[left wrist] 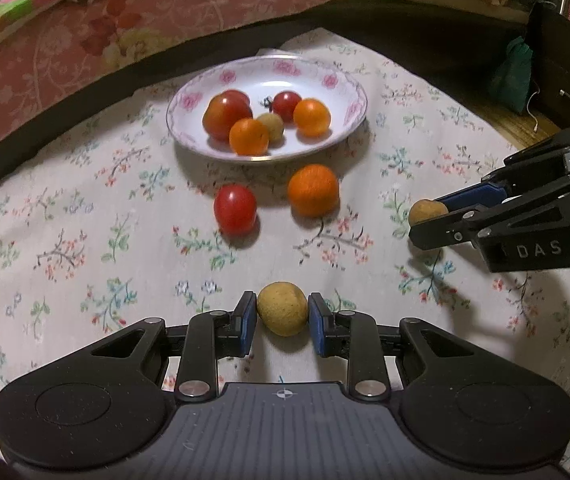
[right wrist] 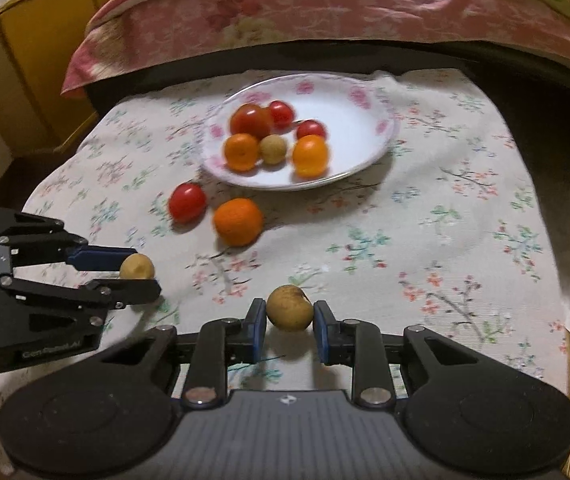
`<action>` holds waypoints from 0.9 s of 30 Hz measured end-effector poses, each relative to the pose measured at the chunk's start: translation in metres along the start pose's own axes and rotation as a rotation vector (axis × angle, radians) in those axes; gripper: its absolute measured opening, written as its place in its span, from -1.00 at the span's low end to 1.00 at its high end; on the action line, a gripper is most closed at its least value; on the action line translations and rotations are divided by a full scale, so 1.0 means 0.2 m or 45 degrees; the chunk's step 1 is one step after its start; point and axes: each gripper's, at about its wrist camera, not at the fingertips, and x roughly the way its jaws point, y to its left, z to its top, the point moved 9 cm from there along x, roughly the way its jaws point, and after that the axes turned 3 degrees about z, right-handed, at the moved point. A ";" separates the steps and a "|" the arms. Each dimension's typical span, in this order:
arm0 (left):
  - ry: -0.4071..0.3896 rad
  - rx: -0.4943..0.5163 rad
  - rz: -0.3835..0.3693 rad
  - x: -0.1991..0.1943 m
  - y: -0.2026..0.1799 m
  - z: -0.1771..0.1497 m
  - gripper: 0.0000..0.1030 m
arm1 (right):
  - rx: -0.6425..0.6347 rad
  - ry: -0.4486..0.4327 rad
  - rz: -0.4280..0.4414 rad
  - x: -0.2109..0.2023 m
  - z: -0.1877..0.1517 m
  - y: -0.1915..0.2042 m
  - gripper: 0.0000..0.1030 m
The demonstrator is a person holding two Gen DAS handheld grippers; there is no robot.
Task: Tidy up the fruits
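The left gripper (left wrist: 282, 316) is clamped on a tan, rough-skinned longan (left wrist: 282, 309), its blue pads pressing both sides, above the near part of the floral tablecloth (left wrist: 85, 240). The right gripper (right wrist: 289, 316) likewise grips a second longan (right wrist: 289, 307) between its blue pads, over the cloth's near right part. Further in, a loose cherry tomato (left wrist: 235, 209) and a small orange (left wrist: 313, 189) lie side by side on the cloth, just in front of the flower-rimmed plate (left wrist: 325, 80). The plate sits near the cloth's far edge and holds tomatoes, two small oranges and another longan clustered together. A pink floral quilt (left wrist: 125, 12) lies beyond the far edge.
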 end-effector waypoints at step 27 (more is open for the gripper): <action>-0.034 0.001 -0.016 -0.01 0.00 -0.02 0.21 | -0.030 0.041 -0.007 0.03 -0.02 0.00 -0.41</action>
